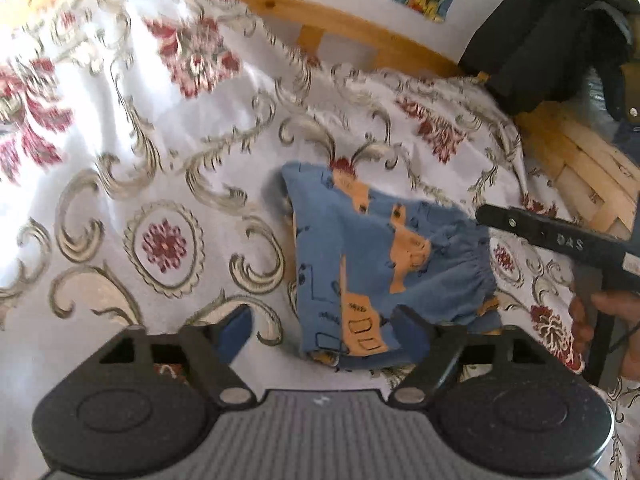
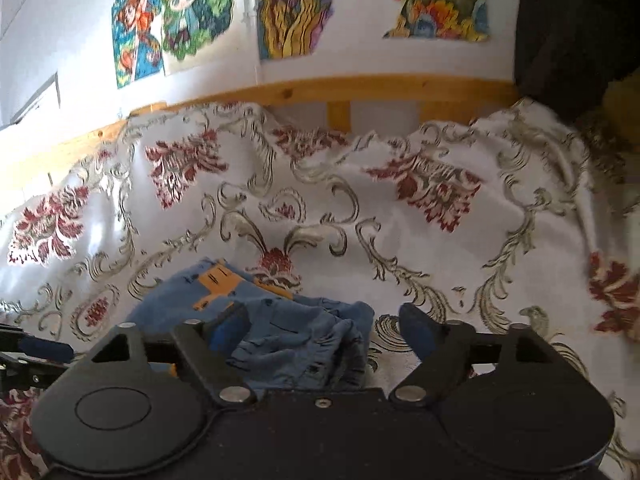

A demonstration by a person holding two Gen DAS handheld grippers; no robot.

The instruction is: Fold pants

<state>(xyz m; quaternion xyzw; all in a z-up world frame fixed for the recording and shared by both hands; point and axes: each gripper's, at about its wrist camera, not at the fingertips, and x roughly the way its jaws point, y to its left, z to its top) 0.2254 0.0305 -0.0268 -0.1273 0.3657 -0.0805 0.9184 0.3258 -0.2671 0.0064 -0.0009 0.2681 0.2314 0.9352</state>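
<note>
Left wrist view shows the blue printed pants [image 1: 372, 264] lying folded on the bedspread [image 1: 120, 160], so both grippers [image 1: 324, 332] [image 2: 324, 332] hover with fingers released.

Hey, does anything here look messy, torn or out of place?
The blue pants lie folded but rumpled and askew on the bedspread, the waistband bunched. One wall poster looks torn, with a ragged missing piece. Both grippers are open, holding nothing.

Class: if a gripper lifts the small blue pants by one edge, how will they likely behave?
The pants would probably droop rather than hold shape: they already lie rumpled and creased. They look thin and small, so likely light. Pushed, they may bunch up on the bedspread.
</note>
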